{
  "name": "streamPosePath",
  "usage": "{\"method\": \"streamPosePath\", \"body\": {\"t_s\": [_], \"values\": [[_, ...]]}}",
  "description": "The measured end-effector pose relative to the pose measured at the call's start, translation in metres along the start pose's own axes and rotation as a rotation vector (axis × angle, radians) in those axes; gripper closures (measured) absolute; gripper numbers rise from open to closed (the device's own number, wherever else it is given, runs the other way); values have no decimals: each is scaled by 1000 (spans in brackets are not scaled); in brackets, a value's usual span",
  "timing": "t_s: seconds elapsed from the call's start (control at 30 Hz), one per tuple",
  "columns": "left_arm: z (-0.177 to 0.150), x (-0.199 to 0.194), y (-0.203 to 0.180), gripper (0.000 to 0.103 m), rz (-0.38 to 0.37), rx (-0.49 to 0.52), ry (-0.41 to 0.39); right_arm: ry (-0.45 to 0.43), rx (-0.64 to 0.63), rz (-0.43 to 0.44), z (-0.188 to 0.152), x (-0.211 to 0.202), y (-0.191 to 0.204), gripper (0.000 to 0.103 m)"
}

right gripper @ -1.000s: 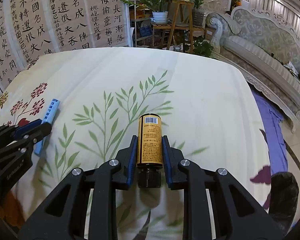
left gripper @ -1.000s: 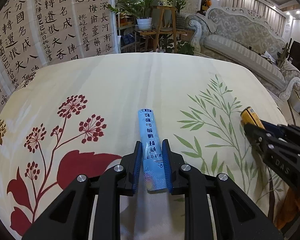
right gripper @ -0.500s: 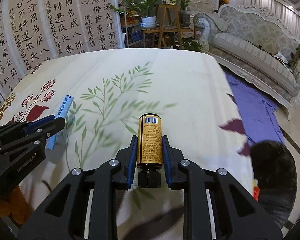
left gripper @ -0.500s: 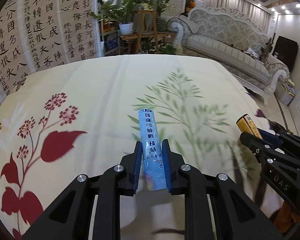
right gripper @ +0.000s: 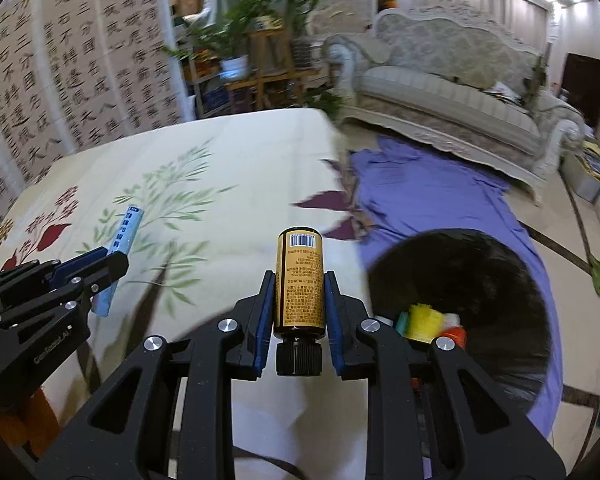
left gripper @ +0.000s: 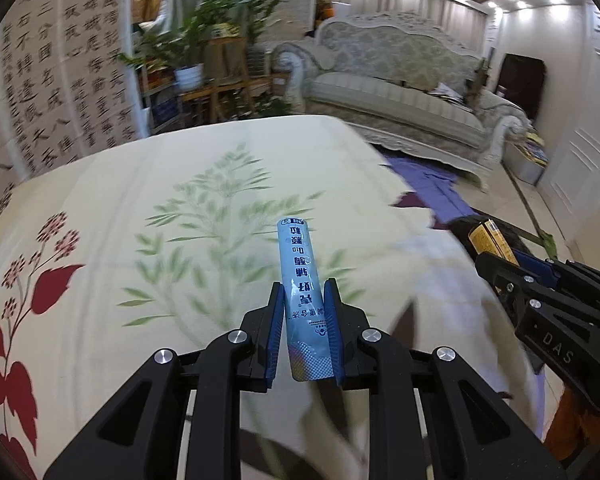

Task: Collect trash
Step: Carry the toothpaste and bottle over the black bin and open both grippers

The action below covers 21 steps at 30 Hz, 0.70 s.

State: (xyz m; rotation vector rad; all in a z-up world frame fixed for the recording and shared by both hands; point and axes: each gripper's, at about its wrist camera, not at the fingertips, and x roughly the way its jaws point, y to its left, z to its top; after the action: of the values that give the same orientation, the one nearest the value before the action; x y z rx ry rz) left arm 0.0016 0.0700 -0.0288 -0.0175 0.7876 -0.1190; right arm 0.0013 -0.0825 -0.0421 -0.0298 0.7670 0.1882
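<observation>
My left gripper (left gripper: 303, 292) is shut on a flat blue sachet (left gripper: 300, 280) with white print and holds it above the flowered tablecloth (left gripper: 140, 208). My right gripper (right gripper: 299, 280) is shut on a small brown bottle with a yellow label (right gripper: 299, 280), its black cap toward me. A black trash bin (right gripper: 480, 280) stands on the floor to the right of the table, with several colourful pieces of trash (right gripper: 428, 320) inside. The right gripper is at the table's right edge, next to the bin. The sachet also shows in the right wrist view (right gripper: 124, 240).
A purple cloth (right gripper: 420, 192) lies on the floor under the bin. A pale ornate sofa (right gripper: 460, 92) stands behind. Potted plants on a wooden stand (right gripper: 260, 52) and a calligraphy screen (right gripper: 60, 80) are beyond the table.
Both grippers have swung right with their objects, from over the table's middle toward its right edge. The black bin with trash has come into the right wrist view.
</observation>
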Motion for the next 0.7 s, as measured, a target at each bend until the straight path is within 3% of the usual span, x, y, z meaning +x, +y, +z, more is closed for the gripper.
{"method": "streamPosePath", "body": {"t_s": [0.3,0.7], "values": [[7,8,-64,82,-88,100,-14,-23,106,-122,-17,-15,-64,80],[20,32,-137,82,-142,209,-42,-43,193,-203,-25,-13,-123,80]]}}
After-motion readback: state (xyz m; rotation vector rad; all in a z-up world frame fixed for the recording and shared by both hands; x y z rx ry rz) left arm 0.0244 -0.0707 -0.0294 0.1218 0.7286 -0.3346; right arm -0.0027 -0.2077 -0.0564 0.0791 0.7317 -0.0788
